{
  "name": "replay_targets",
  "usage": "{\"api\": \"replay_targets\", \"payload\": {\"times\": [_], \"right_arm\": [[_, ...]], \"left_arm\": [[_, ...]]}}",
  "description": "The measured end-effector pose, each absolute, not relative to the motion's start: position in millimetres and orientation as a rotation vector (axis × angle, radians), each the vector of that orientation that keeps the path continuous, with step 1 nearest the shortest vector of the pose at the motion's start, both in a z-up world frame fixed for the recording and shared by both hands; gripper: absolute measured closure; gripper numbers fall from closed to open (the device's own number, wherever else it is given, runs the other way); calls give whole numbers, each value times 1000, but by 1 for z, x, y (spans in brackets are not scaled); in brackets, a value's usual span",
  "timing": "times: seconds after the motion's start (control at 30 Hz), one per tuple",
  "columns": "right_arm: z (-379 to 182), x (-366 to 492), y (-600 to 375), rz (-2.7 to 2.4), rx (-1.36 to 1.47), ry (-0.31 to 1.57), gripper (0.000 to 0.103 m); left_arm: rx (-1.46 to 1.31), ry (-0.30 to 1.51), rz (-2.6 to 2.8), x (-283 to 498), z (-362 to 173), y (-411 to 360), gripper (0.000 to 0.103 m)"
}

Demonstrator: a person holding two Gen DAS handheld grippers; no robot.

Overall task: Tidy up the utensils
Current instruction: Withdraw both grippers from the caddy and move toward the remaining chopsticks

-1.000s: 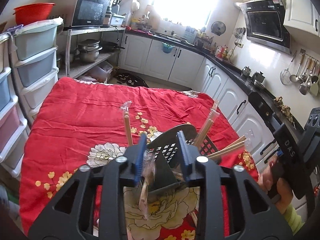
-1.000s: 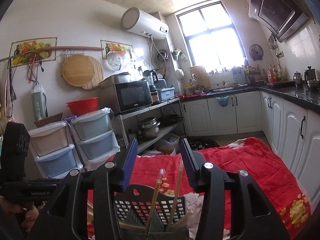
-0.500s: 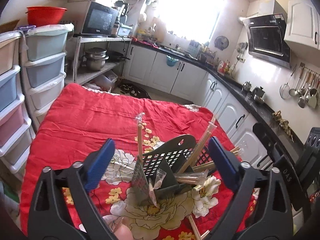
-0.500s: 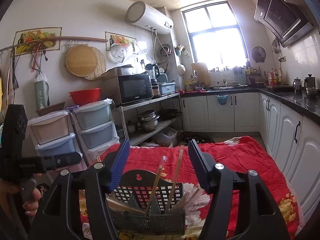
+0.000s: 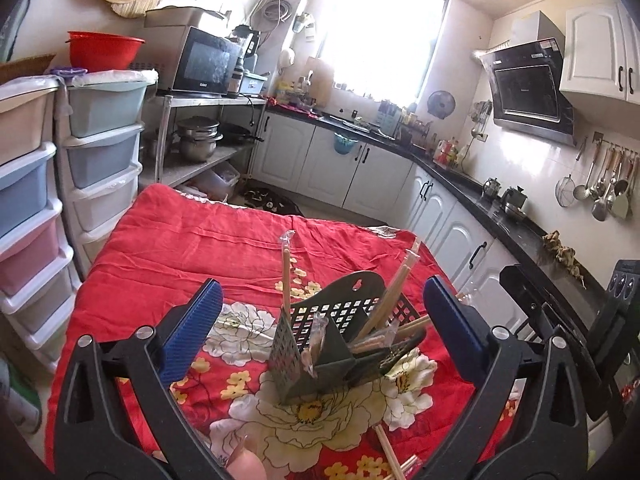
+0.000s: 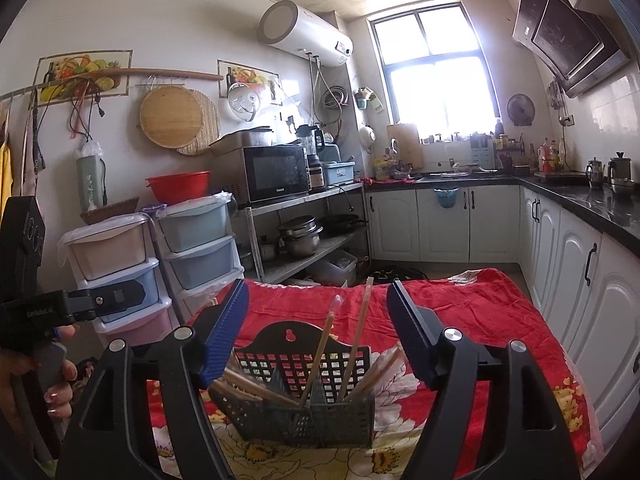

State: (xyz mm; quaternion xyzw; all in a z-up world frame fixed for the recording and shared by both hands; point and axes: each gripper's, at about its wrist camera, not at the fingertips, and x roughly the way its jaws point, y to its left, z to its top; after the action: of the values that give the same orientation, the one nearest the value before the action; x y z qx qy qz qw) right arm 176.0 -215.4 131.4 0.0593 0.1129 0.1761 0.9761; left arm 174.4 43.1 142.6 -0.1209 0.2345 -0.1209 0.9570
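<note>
The dark plastic utensil basket [image 5: 340,344] stands on the table's red flowered cloth [image 5: 200,248], with wrapped wooden chopsticks [image 6: 320,356] leaning in its compartments. More chopsticks [image 5: 390,450] lie on the cloth just in front of the basket. The left gripper [image 5: 323,322] has its jaws spread wide, nothing between the pads. The right gripper [image 6: 316,328] frames the basket from its other side, its jaws opening and clear of it. The chopsticks look light and stiff, and their film sleeves are probably slippery; a pinch across the middle of a pair should hold best. The basket seems light and tippy, so its rim or back plate is likely the safer hold.
</note>
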Motion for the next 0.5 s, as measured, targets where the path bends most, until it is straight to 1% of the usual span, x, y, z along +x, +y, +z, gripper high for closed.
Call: {"api": "replay_targets", "payload": {"times": [0.5], "right_arm": [[117,144,-216,379,90,256,30]], "left_arm": [[-223,465,-260,137,126,38,11]]}}
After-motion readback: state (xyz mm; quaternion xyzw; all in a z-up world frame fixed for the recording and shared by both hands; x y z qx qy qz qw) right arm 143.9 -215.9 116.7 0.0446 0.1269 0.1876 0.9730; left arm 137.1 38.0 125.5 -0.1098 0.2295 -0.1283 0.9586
